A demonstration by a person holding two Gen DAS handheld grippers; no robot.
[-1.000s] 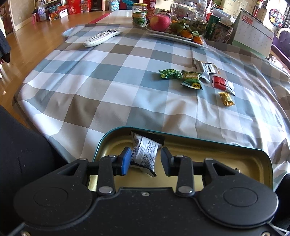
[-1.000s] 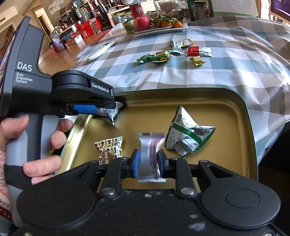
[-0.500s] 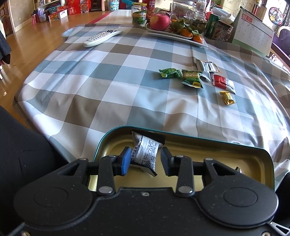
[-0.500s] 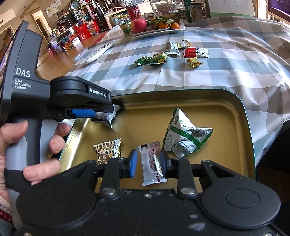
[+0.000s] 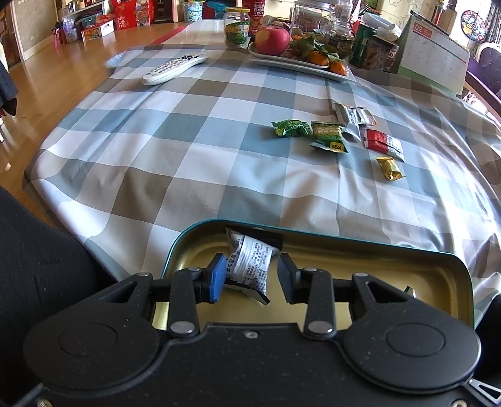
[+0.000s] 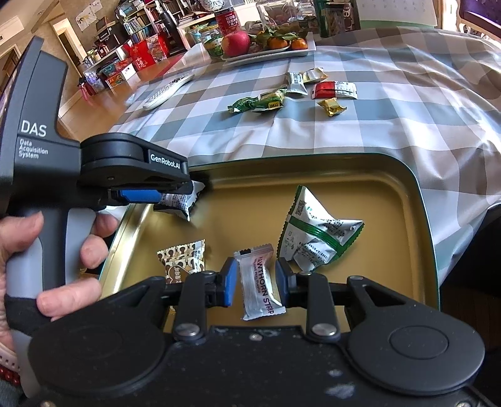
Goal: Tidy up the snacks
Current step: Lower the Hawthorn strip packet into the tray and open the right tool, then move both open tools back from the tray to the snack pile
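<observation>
A gold tin tray with a teal rim [image 6: 419, 200] [image 5: 200, 227] lies at the table's near edge. My left gripper [image 5: 250, 275] is open over the tray's far left corner, with a white printed packet [image 5: 250, 266] loose between its fingers. It also shows in the right wrist view [image 6: 175, 200]. My right gripper [image 6: 255, 283] is open, and a white hawthorn strip [image 6: 260, 281] lies on the tray between its fingers. A green-striped white packet [image 6: 316, 238] and a brown-patterned packet [image 6: 183, 256] lie in the tray. Several snacks [image 5: 338, 137] [image 6: 291, 90] lie on the checked cloth.
A white remote [image 5: 173, 67] lies at the far left of the cloth. A white plate with an apple and oranges [image 5: 300, 61], jars [image 5: 237, 29] and a desk calendar [image 5: 435, 59] stand at the back. The wooden floor [image 5: 47, 75] drops away on the left.
My right gripper opened and let go of the hawthorn strip, which now lies flat on the tray. My left gripper stayed in place, open around its packet.
</observation>
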